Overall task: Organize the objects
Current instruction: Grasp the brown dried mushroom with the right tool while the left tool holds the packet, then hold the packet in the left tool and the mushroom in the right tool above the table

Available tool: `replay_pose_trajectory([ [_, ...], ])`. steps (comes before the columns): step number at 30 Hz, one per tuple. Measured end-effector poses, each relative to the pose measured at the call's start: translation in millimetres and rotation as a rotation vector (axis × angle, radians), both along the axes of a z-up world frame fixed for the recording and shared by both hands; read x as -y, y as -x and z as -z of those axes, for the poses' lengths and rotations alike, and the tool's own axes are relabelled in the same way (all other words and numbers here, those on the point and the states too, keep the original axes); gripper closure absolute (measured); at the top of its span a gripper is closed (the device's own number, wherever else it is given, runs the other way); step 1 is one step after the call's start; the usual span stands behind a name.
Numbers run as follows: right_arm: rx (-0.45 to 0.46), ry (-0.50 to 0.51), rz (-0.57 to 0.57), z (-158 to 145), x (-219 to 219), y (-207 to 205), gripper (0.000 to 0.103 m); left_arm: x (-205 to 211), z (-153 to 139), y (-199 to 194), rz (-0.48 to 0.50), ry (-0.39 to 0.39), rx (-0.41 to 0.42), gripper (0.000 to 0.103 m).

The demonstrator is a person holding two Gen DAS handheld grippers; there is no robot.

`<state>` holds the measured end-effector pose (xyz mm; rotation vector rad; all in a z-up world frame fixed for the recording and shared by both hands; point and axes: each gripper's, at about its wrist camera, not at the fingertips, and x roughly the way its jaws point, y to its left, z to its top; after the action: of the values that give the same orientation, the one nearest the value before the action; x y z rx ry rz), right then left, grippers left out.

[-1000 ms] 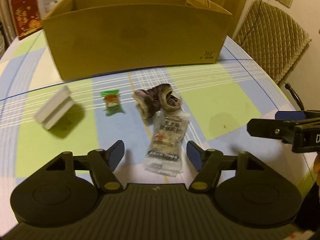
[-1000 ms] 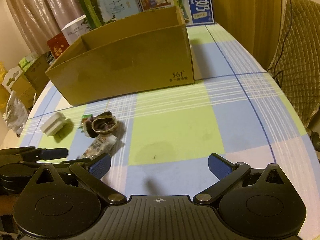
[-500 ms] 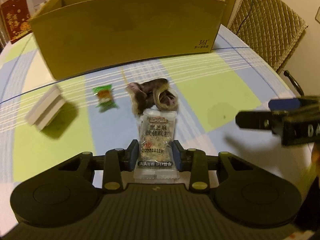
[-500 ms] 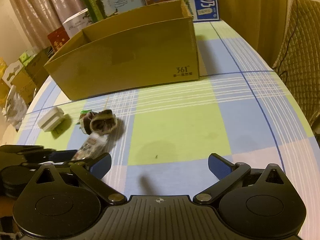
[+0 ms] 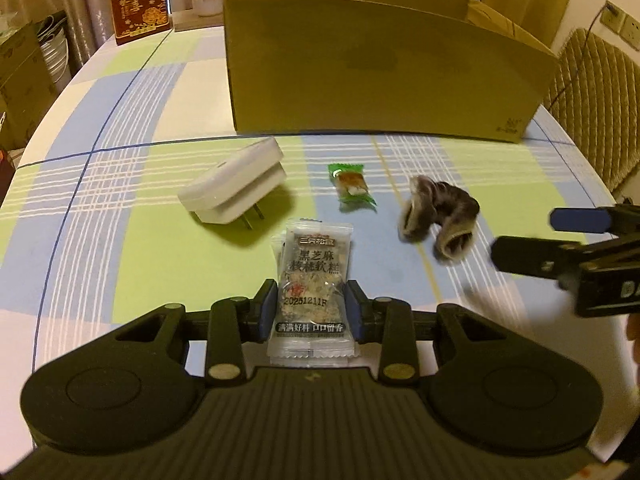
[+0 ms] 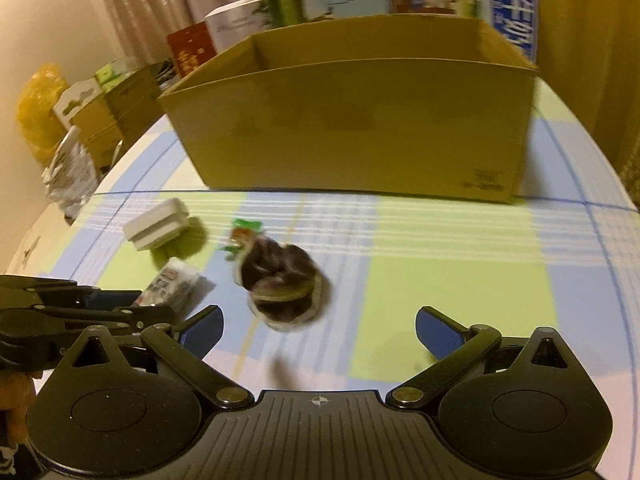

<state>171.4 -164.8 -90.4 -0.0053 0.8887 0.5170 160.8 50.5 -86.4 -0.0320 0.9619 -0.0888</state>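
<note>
Here, in the left wrist view, the left gripper (image 5: 311,309) has its two blue pads pressed against the sides of one clear snack packet (image 5: 311,280) printed with dark characters, gripping its lower half while the upper half sticks forward over the surface (image 5: 120,240), a checked cloth of green, blue and white. Three loose things lie beyond it: one white plug adapter (image 5: 234,193) with two prongs, to the left; one small green-wrapped candy (image 5: 352,187), in the middle; and one dark furry hair tie (image 5: 439,216), curled, to the right. Behind them stands one open cardboard box (image 5: 384,80), its long wall facing the camera. The right gripper (image 5: 568,240) reaches in from the right edge, just beside the hair tie, somewhat blurred. A red gift box (image 5: 138,0) stands at the far left of the surface, and a quilted chair back (image 5: 596,92) shows at the right. In the right wrist view, which is blurred, the right gripper (image 6: 319,330) is spread wide and grips nothing; the hair tie (image 6: 282,290) lies just ahead of it, between the two fingers' lines. The candy (image 6: 242,236) sits touching or just behind the hair tie, the adapter (image 6: 157,223) farther left, and the box (image 6: 360,120) beyond. At the lower left the left gripper (image 6: 120,308) appears side-on with the packet (image 6: 170,286) in its grip.
</note>
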Motion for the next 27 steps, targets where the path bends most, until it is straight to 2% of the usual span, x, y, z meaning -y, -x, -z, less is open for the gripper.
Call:
replay_pose_trajectory([
  [7, -0.072, -0.045, 0.060, 15, -25, -26, 0.017, -5, 5, 0, -0.011, 0.019, 0.019, 0.072],
  [12, -0.069, -0.026, 0.060, 23, -43, -35, 0.025, -6, 5, -1, -0.007, 0.029, 0.024, 0.071],
  [15, -0.054, 0.015, 0.050, 29, -51, -36, 0.045, -4, 7, 0, -0.006, 0.025, 0.029, 0.071],
  [16, -0.041, 0.038, 0.039, 29, -53, -35, 0.061, -3, 7, 0, -0.003, 0.023, 0.032, 0.071],
  [17, -0.034, 0.053, 0.034, 28, -53, -33, 0.068, -3, 7, 0, -0.001, 0.019, 0.033, 0.071],
  [19, -0.026, 0.059, 0.027, 27, -50, -29, 0.074, -3, 8, 0, -0.001, 0.010, 0.037, 0.068],
  [22, -0.007, 0.092, 0.015, 23, -42, -21, 0.077, -1, 9, -3, 0.006, 0.004, 0.036, 0.063],
  [27, -0.013, 0.098, 0.046, 21, -22, -8, 0.078, 5, 12, -7, 0.023, -0.048, 0.033, 0.063],
])
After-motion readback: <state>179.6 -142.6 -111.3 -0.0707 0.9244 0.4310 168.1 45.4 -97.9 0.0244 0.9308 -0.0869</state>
